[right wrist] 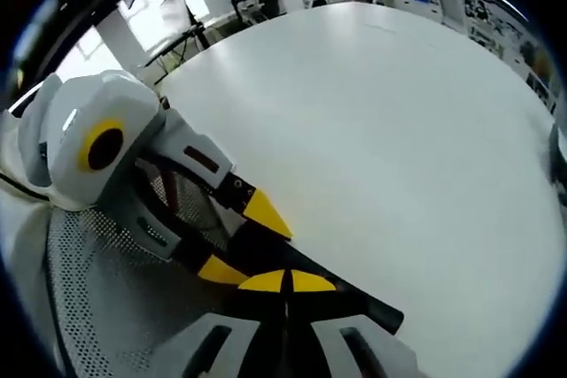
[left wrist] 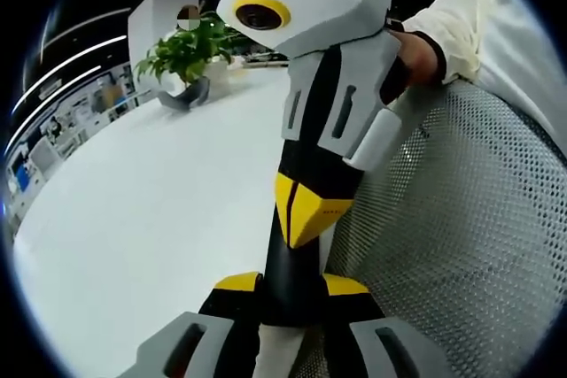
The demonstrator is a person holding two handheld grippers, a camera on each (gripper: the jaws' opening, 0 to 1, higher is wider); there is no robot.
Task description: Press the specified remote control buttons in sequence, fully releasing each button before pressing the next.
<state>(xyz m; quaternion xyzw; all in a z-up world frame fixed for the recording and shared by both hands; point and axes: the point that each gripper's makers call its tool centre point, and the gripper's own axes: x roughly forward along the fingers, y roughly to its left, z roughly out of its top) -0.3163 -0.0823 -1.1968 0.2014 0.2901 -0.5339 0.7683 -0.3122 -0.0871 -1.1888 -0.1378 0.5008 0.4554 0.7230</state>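
Left gripper (left wrist: pixel 292 285): jaws narrow, clamped on the black remote control (left wrist: pixel 288 267).
Right gripper (left wrist: pixel 301 219): jaws pressed together, yellow tips down on the remote's face; a hand (left wrist: pixel 416 55) holds it.
Remote control: at the white table's (left wrist: pixel 159 210) near edge, beside a grey mesh surface (left wrist: pixel 461 236).
Potted plant (left wrist: pixel 186 55): far edge of the table.
Right gripper view: one end of the remote juts past both grippers.

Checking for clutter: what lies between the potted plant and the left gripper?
Nothing: in the left gripper view, the white table between potted plant and left gripper, which holds the remote, is bare.
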